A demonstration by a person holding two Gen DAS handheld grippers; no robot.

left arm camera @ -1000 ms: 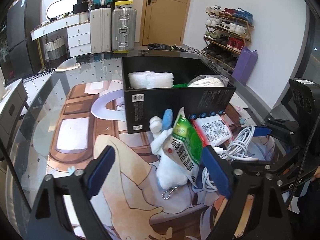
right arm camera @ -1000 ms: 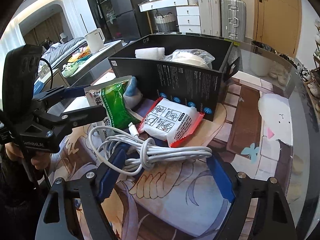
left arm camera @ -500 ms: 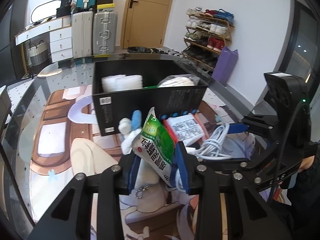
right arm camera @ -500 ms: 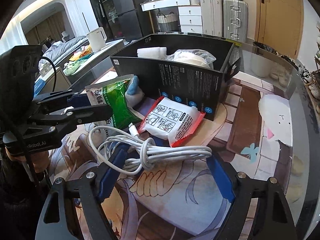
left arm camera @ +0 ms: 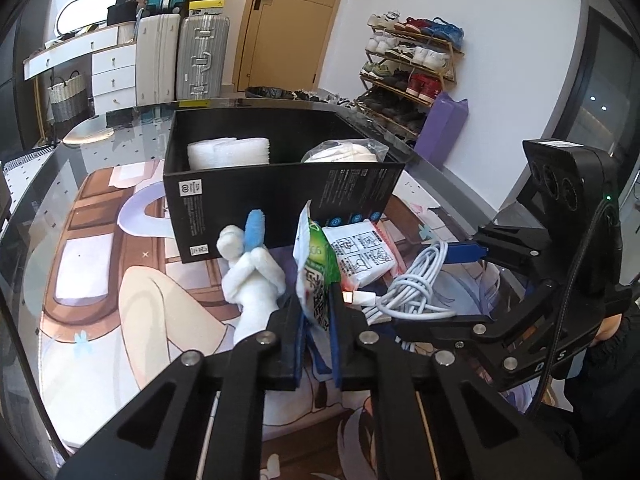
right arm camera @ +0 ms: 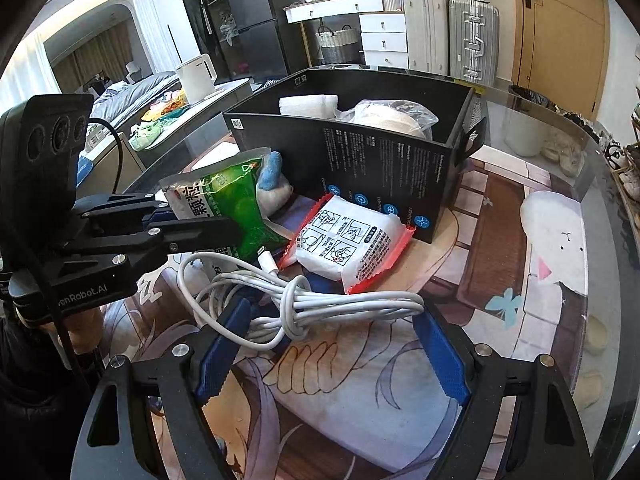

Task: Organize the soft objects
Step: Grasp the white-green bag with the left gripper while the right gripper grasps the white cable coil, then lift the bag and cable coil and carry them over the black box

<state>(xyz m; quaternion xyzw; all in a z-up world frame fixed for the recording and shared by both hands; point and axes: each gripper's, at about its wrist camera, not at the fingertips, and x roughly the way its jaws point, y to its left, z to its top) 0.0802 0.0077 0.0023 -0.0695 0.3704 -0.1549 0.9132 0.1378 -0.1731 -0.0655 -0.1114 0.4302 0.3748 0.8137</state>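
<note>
A green-and-white sachet (left arm camera: 316, 280) is pinched by its lower edge in the left gripper (left arm camera: 318, 344), whose jaws have just been closing and are now clenched on the thin packet, so that it stands upright instead of lying on the counter (left arm camera: 80, 272). The black box (left arm camera: 280, 196), at twelve o'clock from that gripper, is seen already holding a white foam roll (left arm camera: 228, 152) and a bagged pale item (left arm camera: 344, 152), which suggests it is where the soft things are being gathered. A white plush toy with a blue tuft (left arm camera: 250, 276) is left lying at eleven o'clock, against the box front, and a red-edged white pouch (right arm camera: 352, 244) rests just before the box. The right gripper (right arm camera: 332, 356) is held released, its blue pads spread either side of a bundled white cable (right arm camera: 304, 304), apparently kept ready while the sachet is dealt with first
</note>
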